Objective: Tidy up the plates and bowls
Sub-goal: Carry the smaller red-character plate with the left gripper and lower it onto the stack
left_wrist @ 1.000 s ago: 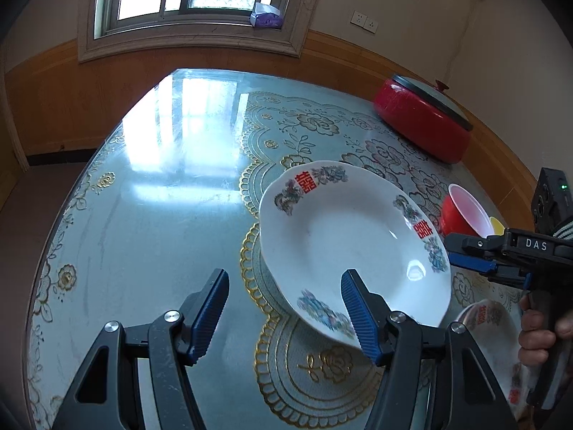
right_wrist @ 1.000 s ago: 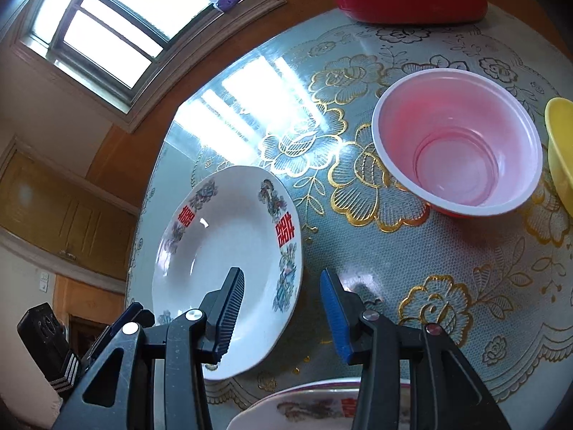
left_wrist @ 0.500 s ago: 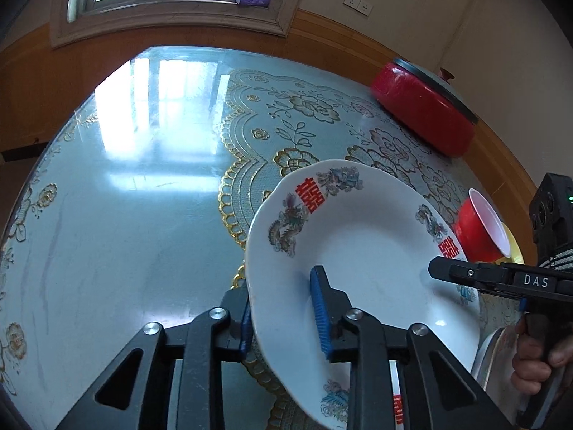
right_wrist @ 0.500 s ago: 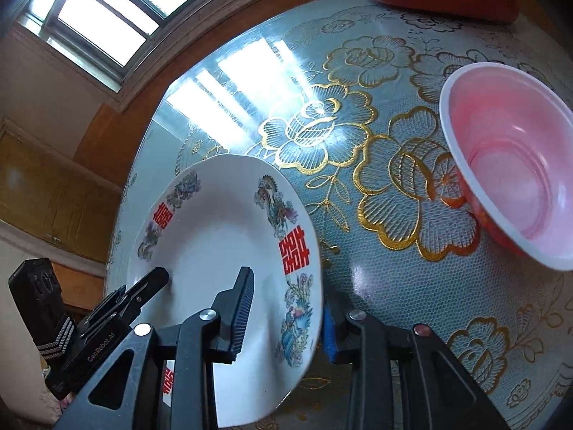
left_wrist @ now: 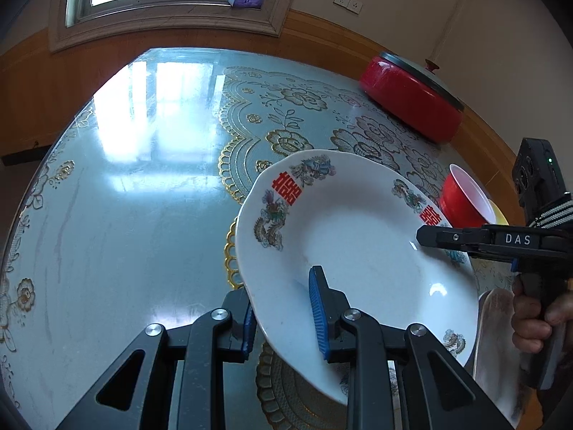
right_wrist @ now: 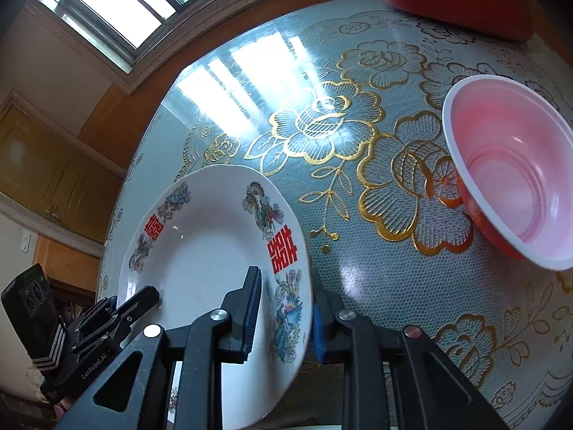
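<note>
Now clamped from opposite rims: left gripper [left_wrist: 283, 311] and right gripper [right_wrist: 283, 311] both closed on the white double-happiness plate [left_wrist: 358, 251], right fingers having just been closing onto its rim, plate tilted just above the lace-covered glass surface [left_wrist: 143, 197]. Best lifted evenly, both sides level, clear of the red bowl [right_wrist: 515, 168] and red lidded pot [left_wrist: 412, 107]. Both angled steeply down, facing each other across the plate.

The plate [left_wrist: 358, 251] is white with red double-character marks and multicoloured dragon and bird motifs; the table cover [right_wrist: 358, 179] is pale blue-green, netted with gold flowers (lace-like edging); the bowl [right_wrist: 515, 172] is red outside, pinkish-white within; the pot [left_wrist: 408, 104] is red.
</note>
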Action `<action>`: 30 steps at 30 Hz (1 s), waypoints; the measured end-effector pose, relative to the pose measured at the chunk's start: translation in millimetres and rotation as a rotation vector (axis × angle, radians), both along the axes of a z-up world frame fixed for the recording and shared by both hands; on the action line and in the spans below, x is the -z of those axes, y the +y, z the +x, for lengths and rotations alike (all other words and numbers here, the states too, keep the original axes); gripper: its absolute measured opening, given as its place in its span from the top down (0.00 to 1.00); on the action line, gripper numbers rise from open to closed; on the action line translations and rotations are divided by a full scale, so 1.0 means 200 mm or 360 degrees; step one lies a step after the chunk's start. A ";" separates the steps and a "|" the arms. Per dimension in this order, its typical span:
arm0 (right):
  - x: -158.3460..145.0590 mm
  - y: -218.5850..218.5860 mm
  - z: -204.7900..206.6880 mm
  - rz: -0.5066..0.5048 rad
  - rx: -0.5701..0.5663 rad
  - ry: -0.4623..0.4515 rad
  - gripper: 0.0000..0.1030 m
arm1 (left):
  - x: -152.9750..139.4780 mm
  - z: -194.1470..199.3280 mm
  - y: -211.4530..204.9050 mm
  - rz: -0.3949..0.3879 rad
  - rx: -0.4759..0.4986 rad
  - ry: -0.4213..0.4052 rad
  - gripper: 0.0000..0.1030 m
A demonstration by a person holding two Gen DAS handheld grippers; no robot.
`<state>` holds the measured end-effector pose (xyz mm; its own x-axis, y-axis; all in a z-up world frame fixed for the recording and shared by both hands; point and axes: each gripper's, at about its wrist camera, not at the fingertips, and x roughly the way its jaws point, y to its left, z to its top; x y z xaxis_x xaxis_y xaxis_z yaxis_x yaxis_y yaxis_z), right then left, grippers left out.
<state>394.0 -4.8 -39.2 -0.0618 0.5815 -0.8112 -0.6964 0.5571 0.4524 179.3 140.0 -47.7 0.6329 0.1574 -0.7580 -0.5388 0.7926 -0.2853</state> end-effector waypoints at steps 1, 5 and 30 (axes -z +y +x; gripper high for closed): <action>0.00 -0.01 -0.01 0.0008 -0.0008 0.0002 0.77 | 0.00 -0.01 -0.01 -0.0002 -0.0004 -0.0007 0.74; -0.04 -0.04 -0.07 0.0056 -0.0059 0.0003 0.77 | -0.02 -0.06 -0.02 0.0009 -0.0044 -0.0026 0.74; -0.21 -0.29 -0.19 0.0277 -0.0129 -0.0068 0.77 | -0.27 -0.23 -0.29 0.0166 0.0001 -0.0171 0.74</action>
